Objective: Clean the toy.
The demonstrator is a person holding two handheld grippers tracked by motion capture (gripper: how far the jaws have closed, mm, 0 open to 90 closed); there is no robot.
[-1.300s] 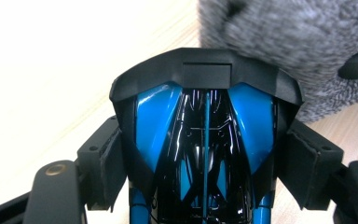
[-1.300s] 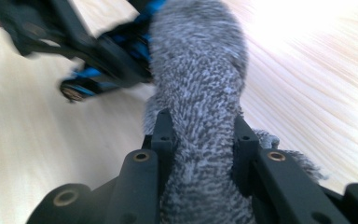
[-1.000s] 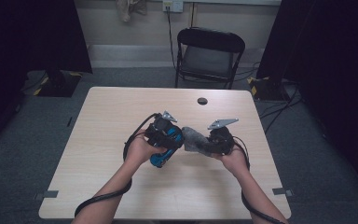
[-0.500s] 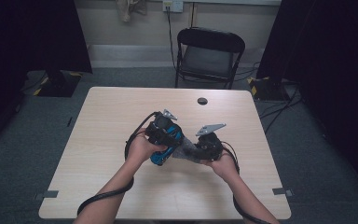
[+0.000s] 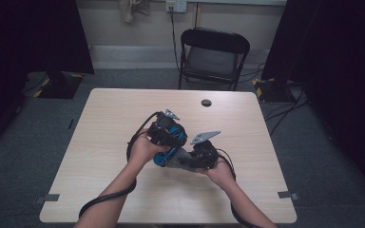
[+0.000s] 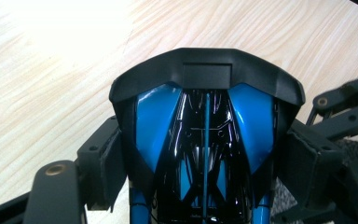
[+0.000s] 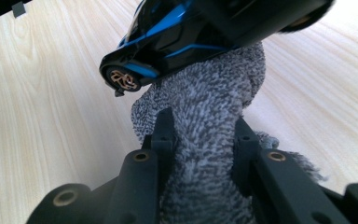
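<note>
The left gripper is squeezing a glossy blue and black toy car between its two black jaws, one pad pressing each side of the body. The car is pointing away from the camera, its matte black end sitting at the far edge. Under the car a light wooden table is showing. Right of the car, another gripper is poking in, with a bit of grey cloth just below it.

Pale wooden table; small black disc lying on it
</note>
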